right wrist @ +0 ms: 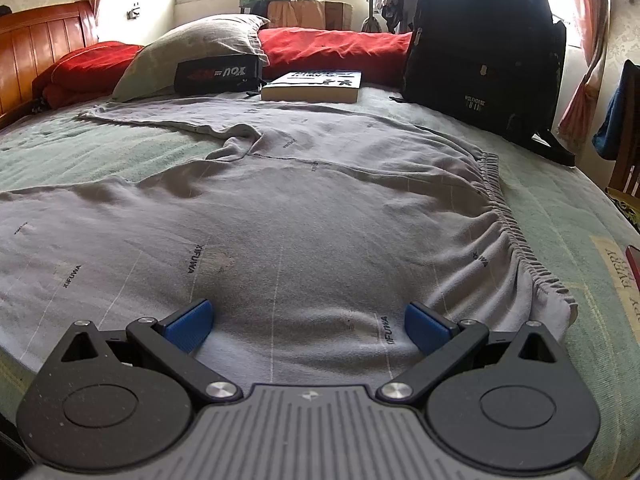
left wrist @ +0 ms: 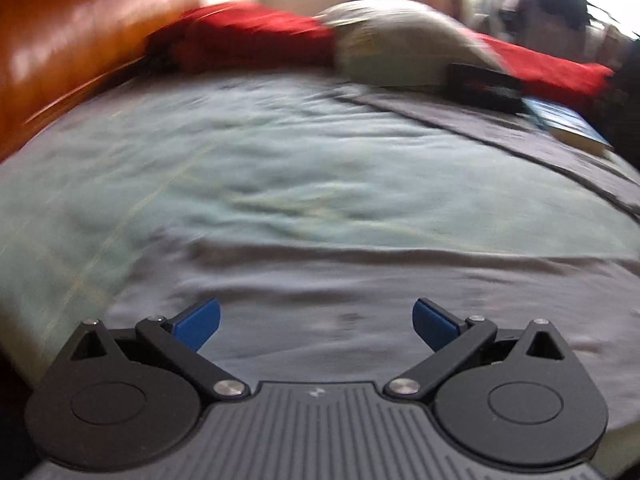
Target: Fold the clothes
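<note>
Both tongs (left wrist: 316, 322) (right wrist: 308, 324) gape above grey trousers (right wrist: 300, 220).

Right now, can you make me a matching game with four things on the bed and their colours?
Things:
1. trousers
2. backpack
3. blanket
4. gripper pads

Colours:
A. blue
B. red
C. grey
D. black

Right pairs: 1-C, 2-D, 3-B, 4-A.

The grey trousers lie spread flat on the bed. The black backpack stands at the far right of the bed, and the red blanket is bunched along the far edge behind the pillow. Both grippers are open and hold nothing.
</note>
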Tool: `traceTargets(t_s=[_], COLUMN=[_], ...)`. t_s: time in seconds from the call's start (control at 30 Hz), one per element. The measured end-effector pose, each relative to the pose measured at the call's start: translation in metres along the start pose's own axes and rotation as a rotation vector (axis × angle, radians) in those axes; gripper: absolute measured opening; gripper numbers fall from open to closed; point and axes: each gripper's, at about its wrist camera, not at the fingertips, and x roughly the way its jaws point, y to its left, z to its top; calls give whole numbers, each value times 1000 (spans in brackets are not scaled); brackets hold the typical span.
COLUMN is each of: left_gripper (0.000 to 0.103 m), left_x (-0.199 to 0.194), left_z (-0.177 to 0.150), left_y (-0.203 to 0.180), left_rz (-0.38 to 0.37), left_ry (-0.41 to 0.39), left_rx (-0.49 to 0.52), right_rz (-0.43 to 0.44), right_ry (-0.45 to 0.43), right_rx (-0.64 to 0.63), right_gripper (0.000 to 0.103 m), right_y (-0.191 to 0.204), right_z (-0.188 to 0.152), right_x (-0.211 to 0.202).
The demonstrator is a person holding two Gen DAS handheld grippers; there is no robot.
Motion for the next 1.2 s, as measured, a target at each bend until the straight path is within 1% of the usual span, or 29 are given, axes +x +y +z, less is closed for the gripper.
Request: traceTargets(t_s=[0.2, 0.33, 0.5, 0.57, 0.67, 0.73, 0.83, 0.9, 0.97, 1.03, 1.2], left_gripper=[102, 102, 102, 102, 102, 102, 102, 102, 102, 102, 102], left_x=[-17, -19, -8, 0, 2, 1, 2, 3, 4, 5, 17], left_z=[7, -1, -20, -27, -32, -30, -18, -10, 4, 22, 80], left_y=[-91, -145, -180, -180, -173, -173, -180, -185, -197, -216, -282], left_rz=[-179, -275, -327, -317, -320, -308, -296, -290, -300, -335, -483], left_ry=[-38, -30, 31, 61, 54, 69, 93, 110, 109, 102, 82], left_rx=[199, 287, 312, 299, 280, 282, 301, 315, 339, 365, 392], right_rz=[-1, 0, 7, 12, 17, 18, 16, 8, -3, -10, 8], right_ry=[5, 2, -7, -14, -11, 0, 14, -14, -44, -63, -21], right_rx=[1, 2, 3, 2, 4, 9, 18, 11, -18, -34, 31], right_gripper=[103, 103, 103, 103, 103, 103, 103, 103, 103, 103, 103], right_y=[0, 0, -1, -2, -3, -5, -7, -10, -13, -17, -36], right_z=[1, 0, -1, -3, -2, 0, 3, 8, 15, 20, 17], right_x=[0, 0, -1, -2, -5, -7, -12, -21, -26, -29, -11])
